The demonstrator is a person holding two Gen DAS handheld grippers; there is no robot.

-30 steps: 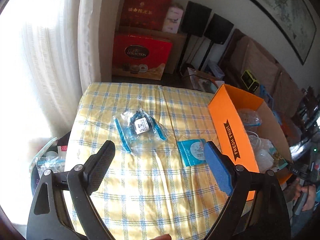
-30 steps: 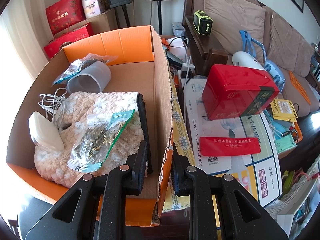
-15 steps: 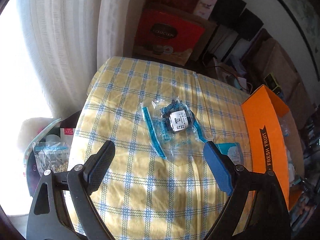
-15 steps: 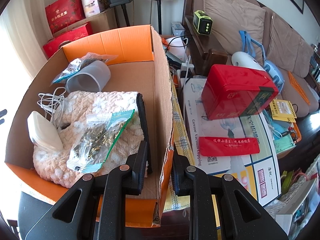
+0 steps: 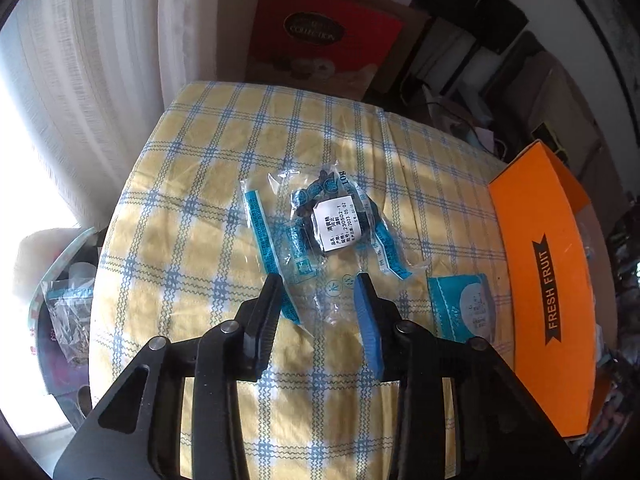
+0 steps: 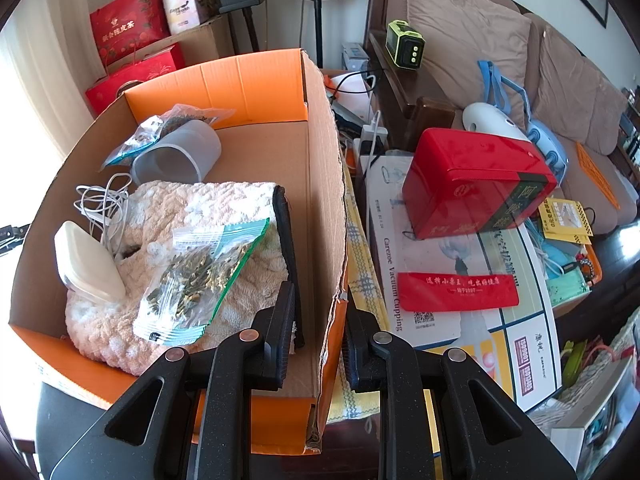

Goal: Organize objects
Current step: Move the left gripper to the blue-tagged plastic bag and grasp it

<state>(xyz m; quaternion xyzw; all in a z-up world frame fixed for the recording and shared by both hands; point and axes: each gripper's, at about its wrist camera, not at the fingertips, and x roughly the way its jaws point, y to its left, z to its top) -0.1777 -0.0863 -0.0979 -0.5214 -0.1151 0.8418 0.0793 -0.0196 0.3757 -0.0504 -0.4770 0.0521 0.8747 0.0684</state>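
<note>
1. Sunlit from a curtained window, the yellow-and-blue checked cloth over the table point(image 5: 192, 248) carries the loose things; red gift boxes point(image 5: 320, 48) stand against the wall behind it.
2. At the middle of the cloth lies a clear plastic bag with blue strips and a dark lump under a white label point(image 5: 320, 232). Its long axis runs slantwise, from far-left down toward the near-right.
3. The left tool point(image 5: 318, 292) points down at the bag's near end, which sits between its black pad and its blue pad. Its jaws are closing; the pads look not yet pressed on the film.
4. A small blue square sachet point(image 5: 466, 308) lies just beside the bag, toward the orange cardboard box marked FRESH FRUIT point(image 5: 548, 280).
5. The right tool point(image 6: 320, 304) is nearly closed, pinching the box's torn right wall point(image 6: 332, 220). Inside are a fleecy towel point(image 6: 208, 216) and a bag of dried bits point(image 6: 192, 280).
6. The left hand is much the nearer to the bag; the box lies to its right.
</note>
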